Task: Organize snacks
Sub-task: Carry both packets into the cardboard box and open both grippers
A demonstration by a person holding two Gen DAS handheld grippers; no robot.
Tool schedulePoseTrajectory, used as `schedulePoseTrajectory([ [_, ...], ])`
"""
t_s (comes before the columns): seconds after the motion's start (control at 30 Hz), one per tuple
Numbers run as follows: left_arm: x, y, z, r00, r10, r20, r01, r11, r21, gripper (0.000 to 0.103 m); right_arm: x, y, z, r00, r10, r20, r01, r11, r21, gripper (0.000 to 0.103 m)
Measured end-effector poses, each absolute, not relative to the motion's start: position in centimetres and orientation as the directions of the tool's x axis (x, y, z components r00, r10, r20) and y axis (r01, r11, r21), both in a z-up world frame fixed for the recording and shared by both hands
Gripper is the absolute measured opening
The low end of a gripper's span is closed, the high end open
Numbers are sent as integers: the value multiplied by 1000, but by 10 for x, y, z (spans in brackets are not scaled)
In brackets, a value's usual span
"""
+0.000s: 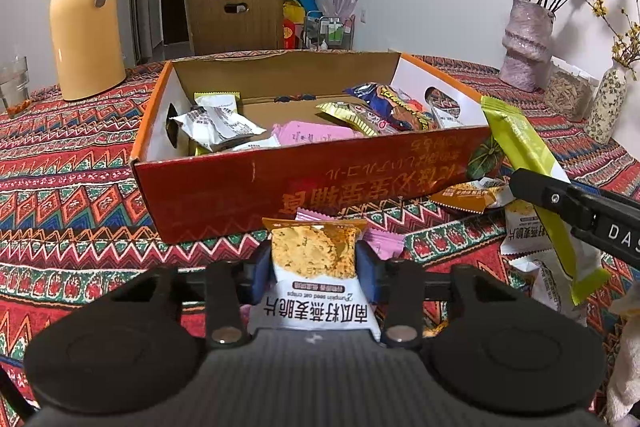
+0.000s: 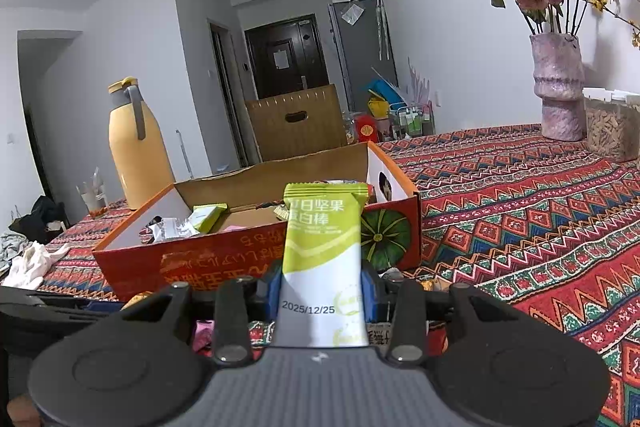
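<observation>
My left gripper (image 1: 314, 267) is shut on an orange-and-white oat crisp packet (image 1: 316, 259), held just in front of the red cardboard box (image 1: 224, 195). The box holds several snack packets, among them white ones (image 1: 218, 119) and a pink one (image 1: 308, 137). My right gripper (image 2: 322, 287) is shut on a green-and-white nut bar (image 2: 324, 227), which stands upright before the box's (image 2: 208, 259) near right corner. In the left wrist view that bar (image 1: 520, 147) slants up at the right, pinched by a black finger (image 1: 560, 199).
Loose packets (image 1: 468, 197) and a pink packet (image 1: 384, 241) lie on the patterned tablecloth near the box. A yellow thermos (image 1: 84, 23) and a glass (image 1: 14, 83) stand far left. A flower vase (image 1: 526, 43), a seed container (image 1: 568, 95) and a small vase (image 1: 608, 103) stand right.
</observation>
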State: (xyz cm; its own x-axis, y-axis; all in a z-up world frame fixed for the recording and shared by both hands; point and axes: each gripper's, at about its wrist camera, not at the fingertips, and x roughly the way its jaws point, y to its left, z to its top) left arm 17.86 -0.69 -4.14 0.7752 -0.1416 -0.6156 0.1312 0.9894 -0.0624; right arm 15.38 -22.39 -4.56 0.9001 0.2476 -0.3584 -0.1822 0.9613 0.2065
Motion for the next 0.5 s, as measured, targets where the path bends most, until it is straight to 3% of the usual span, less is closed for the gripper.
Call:
schedulePoseTrajectory([
  [0.5,166,-9,4,831,-115,-545,109,993,-45,42,153,-224,-15,911,262,-320,-210,959,190,37],
])
